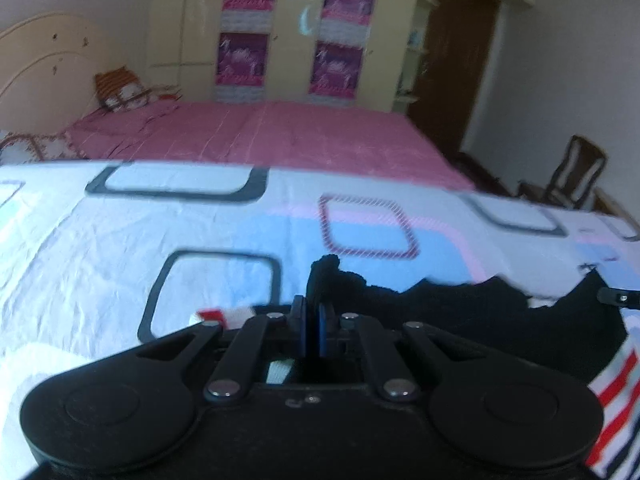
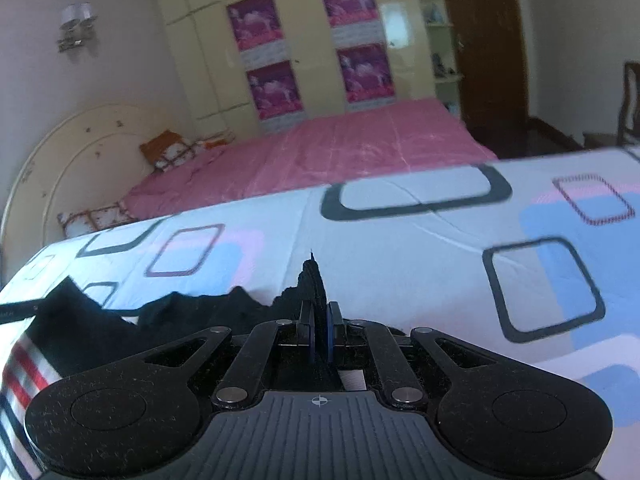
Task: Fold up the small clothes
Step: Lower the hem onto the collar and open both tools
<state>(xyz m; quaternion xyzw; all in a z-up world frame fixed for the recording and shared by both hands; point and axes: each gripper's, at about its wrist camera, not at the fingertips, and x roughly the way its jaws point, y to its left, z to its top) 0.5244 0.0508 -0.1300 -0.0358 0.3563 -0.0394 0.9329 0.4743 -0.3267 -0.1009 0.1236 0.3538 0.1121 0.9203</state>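
A small garment with a black part and a red, white and navy striped part hangs stretched between my two grippers above the patterned sheet. My left gripper is shut on one black corner, which sticks up between its fingers. My right gripper is shut on the other black corner. In the right wrist view the black cloth runs left to the stripes. The tip of the other gripper shows at the right edge of the left wrist view.
The work surface is a white sheet with blue, pink and black rounded squares. Beyond it lies a bed with a pink cover, pillows, a cream wardrobe with purple posters, a brown door and a chair.
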